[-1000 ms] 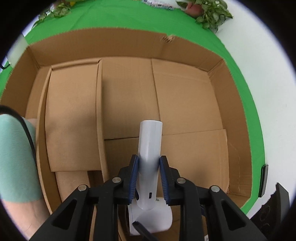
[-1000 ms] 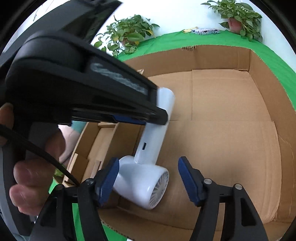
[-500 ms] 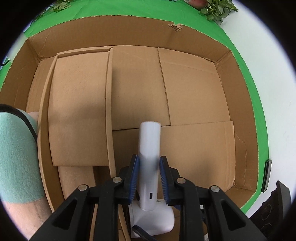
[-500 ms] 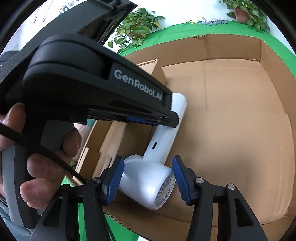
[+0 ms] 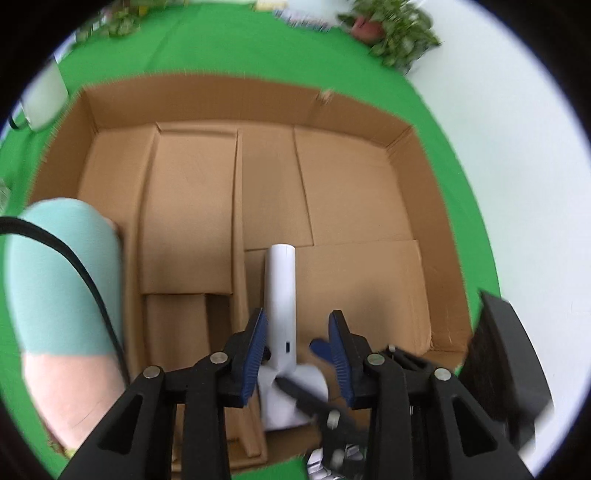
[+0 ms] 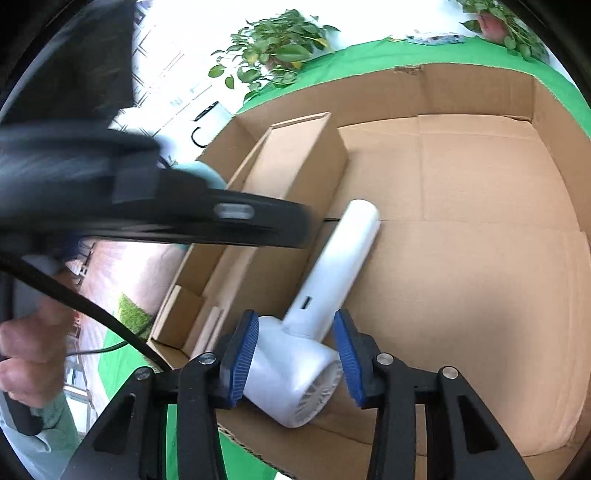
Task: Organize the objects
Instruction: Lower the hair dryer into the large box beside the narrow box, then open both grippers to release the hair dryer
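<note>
Left wrist view shows you your left gripper (image 5: 297, 343) with its blue-padded jaws spread apart above the white plastic hair dryer (image 5: 281, 291); the left pad sits just beside the dryer's straight handle, while the right pad stands clear of it with open cardboard showing between. The handle points away from you along the floor of the large open brown cardboard box (image 5: 354, 110), which rests on the green cloth (image 5: 221, 44). A cardboard divider insert (image 5: 188, 214) fills the left part of the box, and the dryer lies just to its right. Your forearm in a mint-green sleeve (image 5: 62, 273) shows at the left edge, crossed by a black cable (image 5: 88, 280). Potted green plants (image 5: 395, 26) stand beyond the cloth.

From the right wrist view, your right gripper (image 6: 295, 354) has its blue pads on either side of the hair dryer's round barrel (image 6: 291, 376). The left pad looks pressed against the barrel and the right pad sits at its far side by the grille; whether both bear firmly you cannot tell for certain. The dryer lies on the box floor (image 6: 461, 277), handle angled up toward the divider. The left gripper's black body (image 6: 155, 214), blurred, crosses the upper left, with your left hand (image 6: 26, 354) around its grip.
</note>
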Demonstrator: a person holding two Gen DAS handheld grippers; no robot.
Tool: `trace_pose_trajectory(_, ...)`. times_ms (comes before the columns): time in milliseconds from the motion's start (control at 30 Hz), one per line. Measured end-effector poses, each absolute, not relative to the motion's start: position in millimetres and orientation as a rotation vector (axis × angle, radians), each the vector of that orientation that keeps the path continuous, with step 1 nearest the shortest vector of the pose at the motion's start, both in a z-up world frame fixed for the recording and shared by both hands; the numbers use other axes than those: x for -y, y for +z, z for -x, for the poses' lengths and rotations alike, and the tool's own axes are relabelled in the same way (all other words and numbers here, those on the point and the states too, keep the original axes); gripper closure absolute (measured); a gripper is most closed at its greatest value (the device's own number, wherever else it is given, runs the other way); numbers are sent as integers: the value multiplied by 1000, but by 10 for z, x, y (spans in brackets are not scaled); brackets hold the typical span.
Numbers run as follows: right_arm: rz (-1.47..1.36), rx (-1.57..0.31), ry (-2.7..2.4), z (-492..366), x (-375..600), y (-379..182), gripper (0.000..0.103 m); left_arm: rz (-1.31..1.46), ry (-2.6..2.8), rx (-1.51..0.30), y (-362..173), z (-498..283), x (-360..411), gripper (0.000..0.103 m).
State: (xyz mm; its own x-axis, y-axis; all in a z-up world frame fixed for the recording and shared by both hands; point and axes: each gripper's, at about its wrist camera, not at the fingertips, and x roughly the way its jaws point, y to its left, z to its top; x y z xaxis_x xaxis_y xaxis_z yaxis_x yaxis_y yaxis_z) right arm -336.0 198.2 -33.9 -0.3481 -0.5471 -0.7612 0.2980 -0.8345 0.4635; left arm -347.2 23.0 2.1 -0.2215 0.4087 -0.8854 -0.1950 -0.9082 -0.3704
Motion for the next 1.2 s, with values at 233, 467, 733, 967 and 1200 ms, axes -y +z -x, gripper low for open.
trace_pose_trajectory(233, -1448, 293, -2219, 3360, -1976, -341, 66, 1556, 2397, 40, 72, 3044, 52, 59)
trace_pose_trajectory(467, -1477, 145, -2232, 3197, -1682, -548, 77, 1578, 2375, 46, -185, 2830, 193, 59)
trace_pose_trajectory(733, -1488, 111, -2255, 3210, -1634, -595, 78, 1613, 2279, 247, -339, 2745, 238, 60)
trace_pose_trajectory(967, -1495, 145, -2268, 3351, -1551, -679, 78, 1642, 2254, 387, -428, 2709, 292, 62)
trace_pose_trajectory(1200, -1509, 164, -2335, 3439, -1503, -673, 68, 1665, 2283, 419, -430, 2654, 250, 61)
